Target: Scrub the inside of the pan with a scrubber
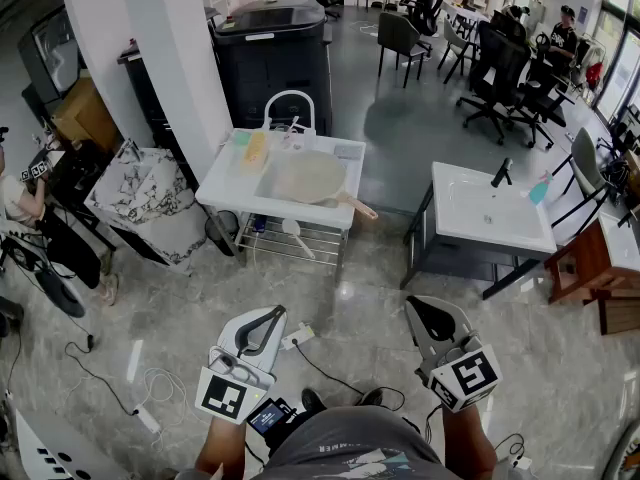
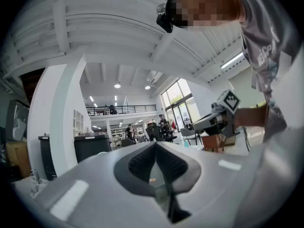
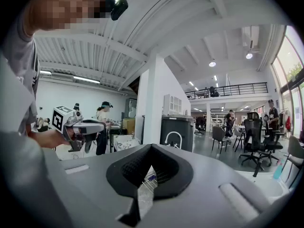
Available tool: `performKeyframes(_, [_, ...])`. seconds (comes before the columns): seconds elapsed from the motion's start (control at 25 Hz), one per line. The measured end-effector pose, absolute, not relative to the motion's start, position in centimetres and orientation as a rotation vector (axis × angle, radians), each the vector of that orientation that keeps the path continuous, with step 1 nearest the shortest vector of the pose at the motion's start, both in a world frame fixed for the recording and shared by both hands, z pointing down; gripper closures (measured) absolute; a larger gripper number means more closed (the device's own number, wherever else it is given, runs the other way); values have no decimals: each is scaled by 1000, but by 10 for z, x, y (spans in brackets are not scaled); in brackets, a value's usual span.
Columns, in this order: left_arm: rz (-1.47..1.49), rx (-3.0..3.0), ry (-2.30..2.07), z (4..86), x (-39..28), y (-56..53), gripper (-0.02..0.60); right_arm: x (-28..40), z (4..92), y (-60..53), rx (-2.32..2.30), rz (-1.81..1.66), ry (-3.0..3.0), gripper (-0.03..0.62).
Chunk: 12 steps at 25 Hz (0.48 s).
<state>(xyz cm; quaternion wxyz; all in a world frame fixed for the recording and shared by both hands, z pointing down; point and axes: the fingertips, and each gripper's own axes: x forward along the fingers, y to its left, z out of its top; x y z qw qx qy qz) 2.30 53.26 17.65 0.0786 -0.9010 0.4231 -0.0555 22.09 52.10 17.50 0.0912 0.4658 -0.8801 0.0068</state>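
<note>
A round beige pan (image 1: 310, 178) lies in the basin of a white sink table (image 1: 225, 183) across the floor, its wooden handle (image 1: 357, 206) pointing right. A yellow scrubber-like item (image 1: 256, 151) rests on the table's left side. Both grippers are held close to my body, far from the table. My left gripper (image 1: 278, 313) (image 2: 156, 148) is shut with nothing between its jaws. The right gripper (image 1: 415, 308) (image 3: 151, 151) is likewise shut and empty. Each gripper view also catches the other gripper off to the side.
A second white sink table (image 1: 490, 213) stands to the right. A black copier (image 1: 272, 53) and a white pillar (image 1: 150, 48) are behind the pan's table. Cables (image 1: 150, 388) trail on the marble floor; a person (image 1: 25, 203) is at the left, office chairs (image 1: 500, 78) at the back.
</note>
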Motion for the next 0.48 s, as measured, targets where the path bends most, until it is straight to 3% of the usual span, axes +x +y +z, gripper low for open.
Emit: performKeyframes(0.48, [-179, -2713, 1247, 186, 8, 523, 580, 202, 182, 512, 1397, 27, -2606, 594])
